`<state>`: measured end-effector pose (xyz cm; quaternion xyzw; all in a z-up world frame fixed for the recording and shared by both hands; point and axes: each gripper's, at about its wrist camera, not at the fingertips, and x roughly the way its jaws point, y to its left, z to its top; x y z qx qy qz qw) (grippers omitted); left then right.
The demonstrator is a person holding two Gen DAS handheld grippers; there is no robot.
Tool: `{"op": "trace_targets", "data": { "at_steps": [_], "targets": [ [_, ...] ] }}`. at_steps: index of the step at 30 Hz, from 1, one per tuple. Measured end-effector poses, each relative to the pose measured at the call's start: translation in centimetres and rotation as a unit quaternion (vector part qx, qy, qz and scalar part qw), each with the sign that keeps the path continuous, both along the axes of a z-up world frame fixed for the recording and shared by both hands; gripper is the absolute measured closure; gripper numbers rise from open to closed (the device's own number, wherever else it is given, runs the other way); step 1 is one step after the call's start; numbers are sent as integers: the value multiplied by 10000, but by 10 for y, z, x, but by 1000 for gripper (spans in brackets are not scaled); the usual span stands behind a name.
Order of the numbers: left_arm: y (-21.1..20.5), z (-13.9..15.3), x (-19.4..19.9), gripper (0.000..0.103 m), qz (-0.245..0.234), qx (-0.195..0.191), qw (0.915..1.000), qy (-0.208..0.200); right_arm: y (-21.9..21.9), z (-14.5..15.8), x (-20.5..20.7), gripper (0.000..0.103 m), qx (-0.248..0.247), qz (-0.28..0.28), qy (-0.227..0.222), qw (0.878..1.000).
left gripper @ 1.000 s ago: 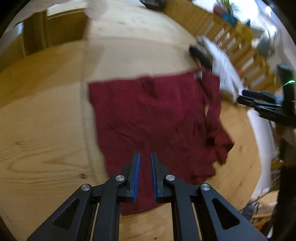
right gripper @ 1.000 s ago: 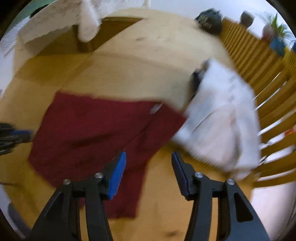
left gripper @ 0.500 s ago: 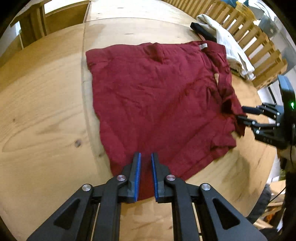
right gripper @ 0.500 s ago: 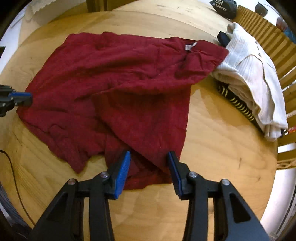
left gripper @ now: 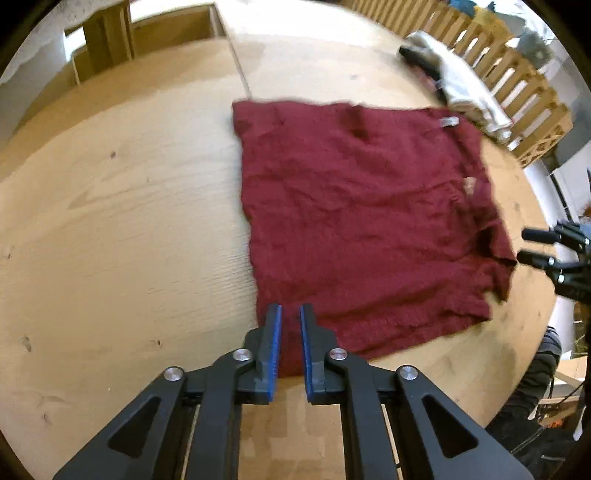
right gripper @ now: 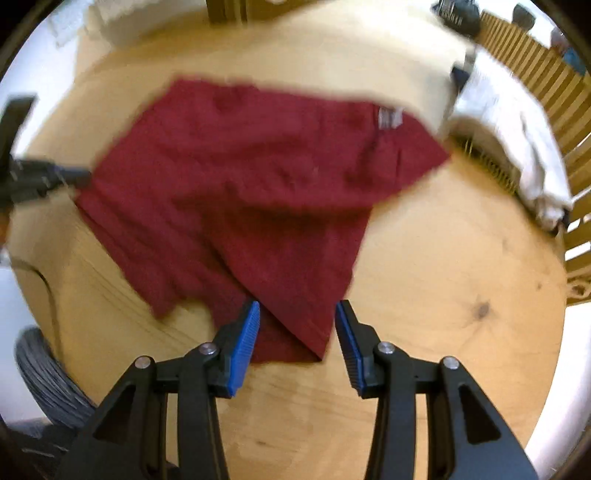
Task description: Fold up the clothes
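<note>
A dark red garment [left gripper: 362, 221] lies spread flat on the round wooden table [left gripper: 110, 221]. One side of it is folded over the body [right gripper: 288, 266]. My left gripper [left gripper: 290, 314] hovers over the near left corner, shut to a thin slit, with nothing visibly clamped. The right gripper [right gripper: 297, 310] hangs over the near hem of the folded part. Its jaws are opening, the cloth edge lies below the gap, and the pads do not press on it. Each gripper also appears in the other's view: the right gripper [left gripper: 532, 245] beside the garment's right edge, the left gripper [right gripper: 74, 177] at its left edge.
A stack of folded clothes, white on top [right gripper: 517, 140], sits at the table's far right beside a wooden slatted rail [left gripper: 524, 85]. A small dark object [right gripper: 456, 13] lies at the far edge. A grey coil [right gripper: 48, 376] is off the table at the lower left.
Both grippers have drawn back toward the garment's near edge. The left one now stands over the near left corner; the right jaws narrowed, then widened over the folded hem.
</note>
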<state>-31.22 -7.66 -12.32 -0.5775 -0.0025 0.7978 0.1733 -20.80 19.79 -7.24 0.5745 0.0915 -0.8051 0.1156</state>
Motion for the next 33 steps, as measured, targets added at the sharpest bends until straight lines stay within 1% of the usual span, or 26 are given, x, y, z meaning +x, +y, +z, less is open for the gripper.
{"op": "trace_targets", "data": {
  "at_steps": [1,4,7,9,12,16,20,23,24,26,27,29,33],
  "targets": [
    [5,4,2,92,-69,49,9999,56,-4,6,-2,48,-24,-32,0,10000],
    [20,10,0,90,-282,43,9994,191,-16,14,-21,47,-172,-281,-18,9995],
    [38,5,-12,90,-376,-15,9992,126,-14,8,-57,47,-445,-696,-360,9959],
    [48,0,-20,91,-416,-27,9991,71,-9,-1,-76,47,-703,-1141,-636,9889],
    [52,1,-21,91,-481,-6,9988,31,1,-13,-91,47,-859,-1623,-988,9780],
    [50,0,-24,91,-528,-17,9986,-34,0,-17,-96,47,-825,-1754,-1166,9741],
    [42,-5,-25,91,-492,-55,9987,-104,-12,-28,-98,47,-705,-1691,-1435,9725],
    [37,-10,-24,91,-459,0,9988,-147,-12,-37,-99,48,-693,-1693,-1525,9712],
    [37,-10,-24,90,-457,16,9988,-147,-11,-38,-98,51,-703,-1623,-1496,9728],
    [36,-10,-24,91,-465,13,9988,-141,-10,-40,-96,78,-702,-1352,-1477,9772],
    [35,-10,-23,91,-471,10,9988,-138,-7,-41,-94,81,-669,-1260,-1468,9788],
    [37,-10,-24,91,-490,-15,9987,-128,2,-38,-87,96,-569,-1184,-1360,9820],
    [41,-10,-24,91,-512,-57,9986,-103,28,-29,-71,96,-355,-1105,-1105,9871]
  ]
}}
